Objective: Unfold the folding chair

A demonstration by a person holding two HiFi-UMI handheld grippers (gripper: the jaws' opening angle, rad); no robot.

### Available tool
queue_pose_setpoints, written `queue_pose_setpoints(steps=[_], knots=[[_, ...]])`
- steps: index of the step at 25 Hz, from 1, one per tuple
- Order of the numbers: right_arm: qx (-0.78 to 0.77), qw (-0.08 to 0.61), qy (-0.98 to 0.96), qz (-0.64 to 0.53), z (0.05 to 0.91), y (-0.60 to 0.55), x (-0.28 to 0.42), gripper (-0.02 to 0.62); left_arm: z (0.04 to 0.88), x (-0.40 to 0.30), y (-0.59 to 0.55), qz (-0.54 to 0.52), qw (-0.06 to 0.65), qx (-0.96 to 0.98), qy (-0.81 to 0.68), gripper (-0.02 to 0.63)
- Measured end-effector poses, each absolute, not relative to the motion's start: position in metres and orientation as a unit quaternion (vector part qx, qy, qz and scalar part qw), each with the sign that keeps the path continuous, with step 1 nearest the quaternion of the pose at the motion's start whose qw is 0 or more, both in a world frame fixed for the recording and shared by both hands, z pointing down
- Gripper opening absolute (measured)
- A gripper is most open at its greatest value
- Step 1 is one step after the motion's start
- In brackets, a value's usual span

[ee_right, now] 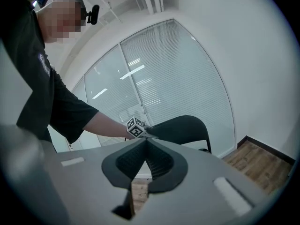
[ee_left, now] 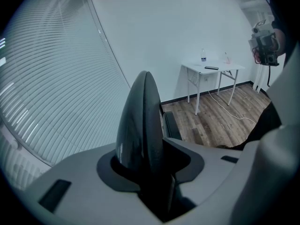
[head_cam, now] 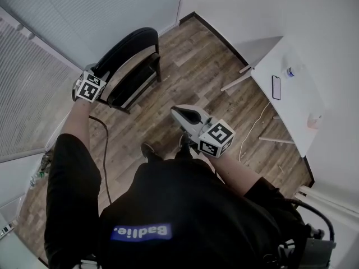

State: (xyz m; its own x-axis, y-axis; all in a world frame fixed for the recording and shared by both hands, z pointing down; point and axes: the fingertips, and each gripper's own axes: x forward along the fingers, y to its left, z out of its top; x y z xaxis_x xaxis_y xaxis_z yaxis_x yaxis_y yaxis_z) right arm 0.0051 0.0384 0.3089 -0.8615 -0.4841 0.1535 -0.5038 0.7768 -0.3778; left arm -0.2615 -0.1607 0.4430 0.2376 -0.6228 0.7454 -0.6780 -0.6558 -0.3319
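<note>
The black folding chair [head_cam: 130,45] stands by the window blinds at the upper left of the head view, its seat [head_cam: 134,83] tilted steeply below the curved backrest. My left gripper [head_cam: 96,74] is shut on the left end of the backrest. In the left gripper view the dark backrest edge [ee_left: 143,111] rises between the jaws of the left gripper [ee_left: 145,149]. My right gripper [head_cam: 180,112] hangs shut and empty in mid-air over the floor, apart from the chair. In the right gripper view the right gripper [ee_right: 144,143] points at the backrest [ee_right: 183,128] and the left gripper's marker cube [ee_right: 135,127].
A white folding table [head_cam: 294,102] stands at the right with a phone [head_cam: 276,87] and a small bottle [head_cam: 290,72] on it. A black cable [head_cam: 105,150] runs across the wood floor. Window blinds [head_cam: 33,94] and a white wall close off the room behind the chair.
</note>
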Motion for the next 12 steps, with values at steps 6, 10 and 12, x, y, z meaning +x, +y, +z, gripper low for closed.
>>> queue_pose_setpoints(steps=[6, 10, 12], knots=[[0.264, 0.023, -0.94, 0.213, 0.319, 0.03, -0.001, 0.003, 0.444, -0.264, -0.162, 0.459, 0.028, 0.786, -0.413, 0.146], [0.266, 0.021, -0.939, 0.219, 0.323, 0.024, 0.0, 0.003, 0.442, -0.261, -0.163, 0.457, 0.029, 0.787, -0.413, 0.146], [0.264, 0.021, -0.938, 0.221, 0.326, 0.022, -0.003, 0.003, 0.443, -0.262, -0.163, 0.457, 0.029, 0.787, -0.413, 0.146]])
